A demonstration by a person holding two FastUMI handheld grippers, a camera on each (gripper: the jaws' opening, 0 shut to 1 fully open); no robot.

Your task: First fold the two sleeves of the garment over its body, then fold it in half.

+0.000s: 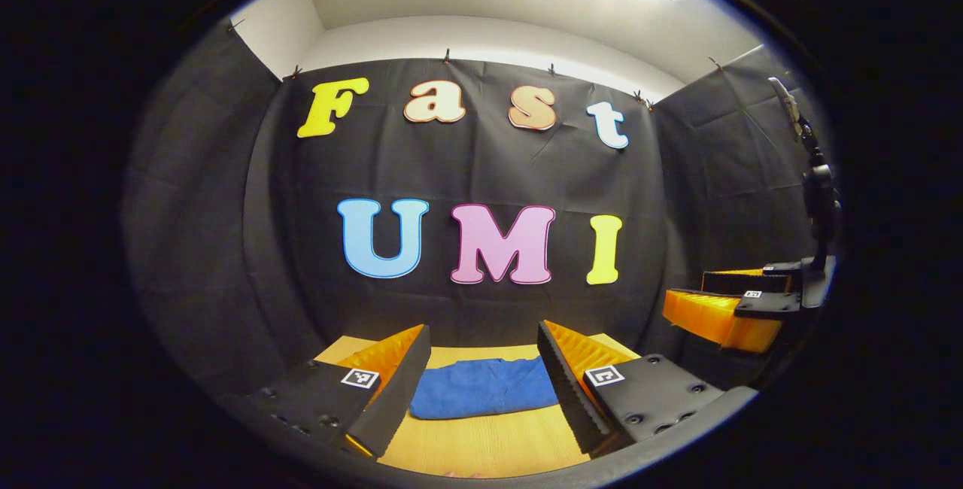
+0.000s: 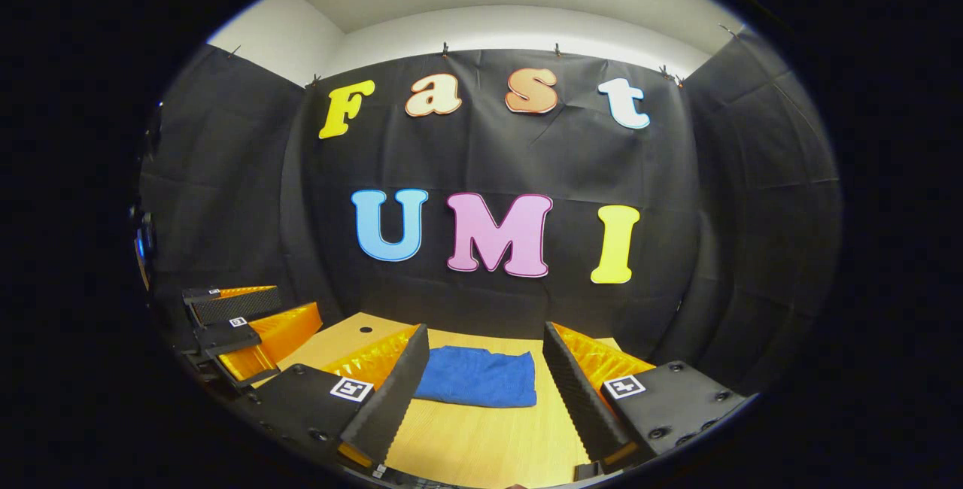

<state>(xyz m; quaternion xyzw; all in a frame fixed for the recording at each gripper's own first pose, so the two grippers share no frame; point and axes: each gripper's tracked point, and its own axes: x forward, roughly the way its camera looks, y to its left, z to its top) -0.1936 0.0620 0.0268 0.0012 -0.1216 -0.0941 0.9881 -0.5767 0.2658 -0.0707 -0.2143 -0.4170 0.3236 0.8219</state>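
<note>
A blue garment [image 1: 481,387] lies folded into a compact rectangle on the wooden table [image 1: 481,444], toward the far edge by the black wall. In the right gripper view the same garment [image 2: 478,376] sits flat ahead of the fingers. My left gripper [image 1: 481,384] is raised above the table, open, with nothing between its orange-and-black fingers. My right gripper [image 2: 481,387] is likewise open and empty, held above the table [image 2: 481,444]. The right gripper [image 1: 726,308] also shows at the right edge of the left gripper view, and the left gripper [image 2: 241,327] at the left edge of the right gripper view.
Black cloth walls close the booth behind and on both sides of the table. A small hole [image 2: 366,329] marks the table's far left corner. A dark stand [image 1: 816,188] rises at the right edge of the left gripper view.
</note>
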